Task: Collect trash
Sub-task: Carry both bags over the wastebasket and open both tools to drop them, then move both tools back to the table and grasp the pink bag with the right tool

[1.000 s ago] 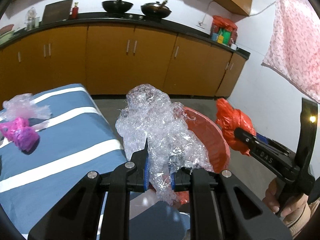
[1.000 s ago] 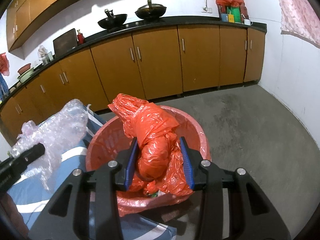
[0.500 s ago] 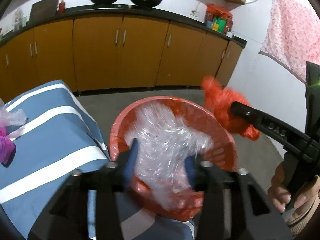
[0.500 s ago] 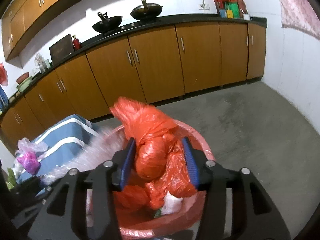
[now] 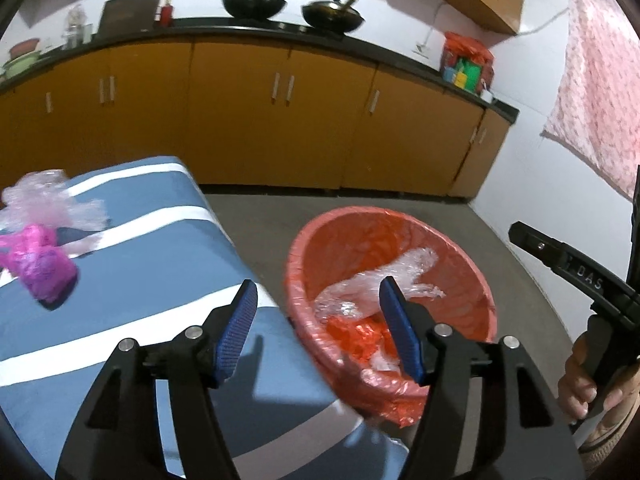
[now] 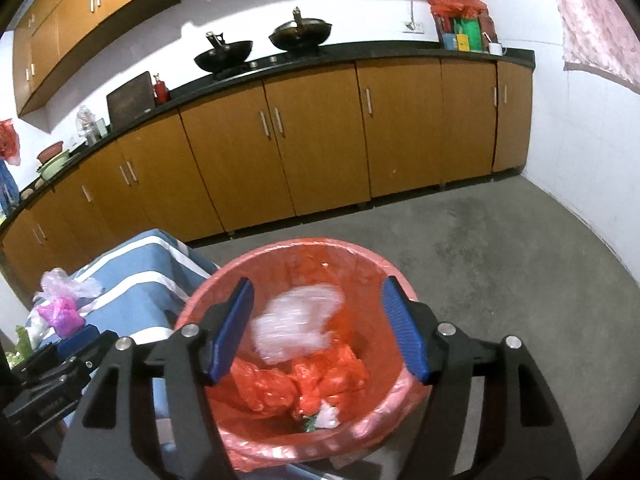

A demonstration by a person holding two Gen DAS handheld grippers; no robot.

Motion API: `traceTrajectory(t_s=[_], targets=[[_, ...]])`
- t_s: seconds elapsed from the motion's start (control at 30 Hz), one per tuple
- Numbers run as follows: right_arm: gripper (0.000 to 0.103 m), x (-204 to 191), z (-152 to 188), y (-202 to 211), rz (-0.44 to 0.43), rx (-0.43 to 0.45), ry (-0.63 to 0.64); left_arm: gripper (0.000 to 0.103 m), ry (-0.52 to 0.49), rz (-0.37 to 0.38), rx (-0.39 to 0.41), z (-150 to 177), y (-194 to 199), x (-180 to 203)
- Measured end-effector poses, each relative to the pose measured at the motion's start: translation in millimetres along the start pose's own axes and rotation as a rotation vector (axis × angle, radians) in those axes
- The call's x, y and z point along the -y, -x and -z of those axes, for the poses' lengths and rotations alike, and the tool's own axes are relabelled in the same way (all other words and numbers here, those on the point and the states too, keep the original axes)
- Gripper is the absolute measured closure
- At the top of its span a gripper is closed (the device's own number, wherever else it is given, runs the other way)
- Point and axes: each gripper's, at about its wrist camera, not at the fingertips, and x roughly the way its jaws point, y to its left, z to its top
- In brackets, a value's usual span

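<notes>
A red bin lined with a red bag stands on the floor beside the blue striped table. Clear bubble wrap and a red plastic bag lie inside the bin; the wrap is blurred in the right wrist view. My left gripper is open and empty over the table's edge by the bin's rim. My right gripper is open and empty above the bin. A pink bag and a pale clear bag lie on the table at left.
Brown kitchen cabinets with a black counter and two woks run along the back. Grey floor lies right of the bin. A pink cloth hangs on the right wall. The right gripper's body shows at right.
Both grippers opened. The bubble wrap dropped from the left gripper and the red bag dropped from the right gripper into the bin.
</notes>
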Motion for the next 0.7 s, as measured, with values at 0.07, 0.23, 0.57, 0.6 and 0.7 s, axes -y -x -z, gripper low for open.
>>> traceTrajectory(t_s=[0.07,0.23,0.57,0.6,0.7], targets=[[0.037,-7.9,-1.8,6.5,-0.013,0.01,0.01,0.037,0.005,-0.027,0.024,2.3,15.0,-10.4],[0.037,-42.7,-4.0,18.2,-0.078,0.024,0.054,0.034,0.012,-0.128,0.085,13.7,54.9,-43.8],[0.037,-160.3,13.9,11.8,-0.254,-0.026,0.179,0.031,0.099,-0.397,0.153,49.5,134.4,-148.1],[0.037,-170.0,16.2,11.2,-0.266,-0.03,0.19,0.029,0.11,-0.418,0.155,52.8,140.3,-156.8],[0.037,-208.6,27.9,7.0,-0.314,-0.055,0.234,0.025,0.144,-0.484,0.159,62.1,156.8,-186.7]])
